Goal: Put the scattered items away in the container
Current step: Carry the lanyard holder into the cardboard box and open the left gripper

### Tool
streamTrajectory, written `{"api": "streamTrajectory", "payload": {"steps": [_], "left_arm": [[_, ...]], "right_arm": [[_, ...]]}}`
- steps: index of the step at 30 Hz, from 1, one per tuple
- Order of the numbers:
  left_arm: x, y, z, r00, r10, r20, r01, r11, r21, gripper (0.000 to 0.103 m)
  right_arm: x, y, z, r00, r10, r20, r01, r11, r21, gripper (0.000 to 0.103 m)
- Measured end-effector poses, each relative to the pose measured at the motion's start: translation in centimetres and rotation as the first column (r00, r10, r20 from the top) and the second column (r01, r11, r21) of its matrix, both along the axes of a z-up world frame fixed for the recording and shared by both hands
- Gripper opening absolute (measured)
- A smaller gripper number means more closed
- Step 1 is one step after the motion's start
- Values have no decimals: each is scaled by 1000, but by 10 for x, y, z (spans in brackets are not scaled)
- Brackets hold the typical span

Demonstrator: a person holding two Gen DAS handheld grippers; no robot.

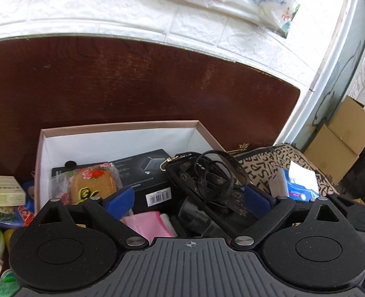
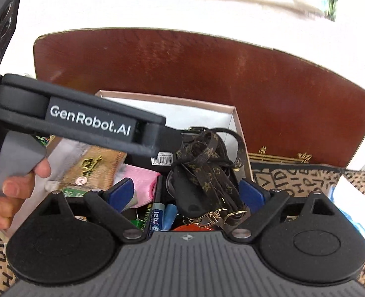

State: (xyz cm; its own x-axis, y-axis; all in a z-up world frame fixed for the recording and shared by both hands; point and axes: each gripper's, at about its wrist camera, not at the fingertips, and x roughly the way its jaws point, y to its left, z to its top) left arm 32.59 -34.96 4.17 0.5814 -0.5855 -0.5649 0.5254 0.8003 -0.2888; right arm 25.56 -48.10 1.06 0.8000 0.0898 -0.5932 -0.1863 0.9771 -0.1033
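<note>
Currently the container [image 1: 118, 133], a white-lined box with a pink rim, sits on the dark wooden table [image 1: 132, 81] and already holds a black carton [image 1: 142, 173], a wrapped snack [image 1: 93, 185] and a pink pouch [image 1: 149, 222]. A brown patterned strap [image 2: 207, 170] with brass clips lies bundled across the box's right side, over a dark case.

Left gripper [image 1: 188, 198]: jaws spread wide, blue pads either side of the strap bundle, nothing held. Right gripper [image 2: 186, 193]: likewise spread and empty, poised over the same bundle.

Assessment: the strap is light, limp and loop-prone; a hold on one strand would let the rest trail. Best purchase is across the thick knotted middle. The metal clips look hard and slippery, so poor grip points.

Scattered items remain left of the box, including a yellow-green packet [image 1: 1, 190].
</note>
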Motion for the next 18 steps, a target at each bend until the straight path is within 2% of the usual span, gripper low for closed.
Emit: {"api": "streamTrajectory", "payload": {"steps": [4,7,10,11,12,14,18], "left_arm": [[-12,8,11,1000,11,22,-11,1000,0,101],[-16,10,15,999,20,31,-20,1000,-5,101],[-16,10,14,999,15,43,-15,1000,13,101],[-15,9,12,999,15,49,-16,1000,21,101],[-15,9,10,998,17,54,-19,999,27,101],[-11,10,5,998,21,55,-23,999,30,101],[0,12,-5,999,35,36,-36,999,24,101]], "right_arm": [[-10,3,6,1000,-14,6,15,999,-35,93],[-12,5,3,1000,-10,-2,10,999,-49,89],[-7,7,-4,999,-36,-17,35,996,-79,68],[-3,6,-7,998,-54,-30,52,995,-86,58],[0,4,-9,997,-76,-35,73,993,-90,55],[6,-2,-12,994,-107,-34,104,991,-90,55],[21,-12,-16,992,-125,-32,124,992,-24,53]]}}
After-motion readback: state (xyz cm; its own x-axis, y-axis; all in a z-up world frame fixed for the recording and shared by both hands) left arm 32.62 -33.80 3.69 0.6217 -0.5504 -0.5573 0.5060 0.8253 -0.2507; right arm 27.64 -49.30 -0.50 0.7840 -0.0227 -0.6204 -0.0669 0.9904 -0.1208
